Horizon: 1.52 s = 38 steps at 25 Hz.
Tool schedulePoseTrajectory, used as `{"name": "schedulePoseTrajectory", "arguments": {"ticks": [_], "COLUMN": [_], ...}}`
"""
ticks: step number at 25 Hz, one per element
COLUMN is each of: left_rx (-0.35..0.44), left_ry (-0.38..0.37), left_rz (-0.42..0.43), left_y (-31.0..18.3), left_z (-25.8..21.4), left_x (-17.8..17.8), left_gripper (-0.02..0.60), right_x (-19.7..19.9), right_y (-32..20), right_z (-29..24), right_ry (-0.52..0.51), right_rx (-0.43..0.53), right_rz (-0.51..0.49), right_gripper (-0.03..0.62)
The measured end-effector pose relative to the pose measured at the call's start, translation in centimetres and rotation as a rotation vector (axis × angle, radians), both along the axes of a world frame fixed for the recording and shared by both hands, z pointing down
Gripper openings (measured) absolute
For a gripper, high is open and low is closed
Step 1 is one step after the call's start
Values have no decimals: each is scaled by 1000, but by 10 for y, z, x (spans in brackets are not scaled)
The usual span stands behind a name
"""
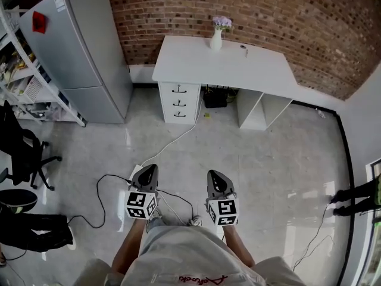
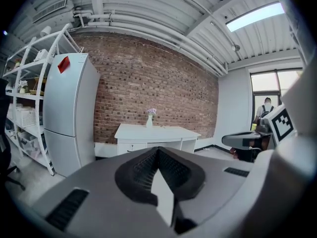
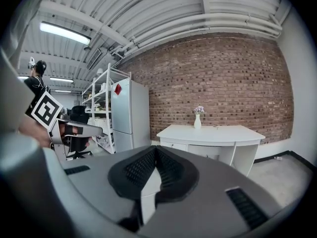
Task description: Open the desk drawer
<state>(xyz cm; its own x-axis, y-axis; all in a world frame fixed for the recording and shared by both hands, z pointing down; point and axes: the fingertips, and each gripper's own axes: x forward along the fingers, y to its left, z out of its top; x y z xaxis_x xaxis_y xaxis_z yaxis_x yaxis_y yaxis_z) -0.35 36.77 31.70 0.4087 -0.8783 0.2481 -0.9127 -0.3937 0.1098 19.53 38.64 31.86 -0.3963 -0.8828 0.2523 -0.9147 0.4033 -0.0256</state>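
Plainly, this is the approach step: the person stands on the open floor, well apart from the white counter point(image 1: 238, 64) against the brick wall. The drawer stack point(image 1: 179, 102), three drawers one above another, each with a small dark handle, sits under the counter's left end as the head view shows it, near the grey fridge point(image 1: 83, 52). All three fronts look flush, so none is open yet. A vase point(image 1: 216, 39) of flowers stands on the counter top by the wall. The left claw point(image 1: 150, 169) and the right claw point(image 1: 214, 174) are held side by side in front of the body, pointing toward the counter, each with its jaws together and nothing between them. A cable point(image 1: 172, 140) trails across the floor between the person and the drawers. The next move, as I judge it, calls for walking up to the drawers past that cable, spreading one claw's jaws, closing them on a handle, then pulling straight out.
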Motion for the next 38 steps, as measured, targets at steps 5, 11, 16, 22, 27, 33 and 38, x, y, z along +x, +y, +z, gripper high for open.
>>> {"name": "schedulePoseTrajectory", "arguments": {"ticks": [5,11,16,22,27,33,38], "left_rx": [-32,-43,-32,-34,-34,-31,-28], "left_ry": [-7,8,8,33,17,27,28], "left_rz": [-12,30,87,141,169,164,171], "left_y": [4,-26,-55,-81,-96,-114,-122], "left_z": [9,13,16,17,21,26,26], "left_x": [-2,-32,-67,-104,-135,-158,-164], "left_gripper": [12,12,12,12,12,12,12], "right_x": [-3,-33,-78,-123,-149,-166,-173], "right_y": [-7,-29,-50,-73,-87,-95,-104], "right_z": [8,10,6,6,6,17,19], "right_ry": [17,21,33,67,63,48,45], "right_rx": [-25,-37,-34,-44,-46,-61,-60], "right_rz": [-31,17,56,86,118,140,143], "right_gripper": [17,17,17,17,17,17,17]}}
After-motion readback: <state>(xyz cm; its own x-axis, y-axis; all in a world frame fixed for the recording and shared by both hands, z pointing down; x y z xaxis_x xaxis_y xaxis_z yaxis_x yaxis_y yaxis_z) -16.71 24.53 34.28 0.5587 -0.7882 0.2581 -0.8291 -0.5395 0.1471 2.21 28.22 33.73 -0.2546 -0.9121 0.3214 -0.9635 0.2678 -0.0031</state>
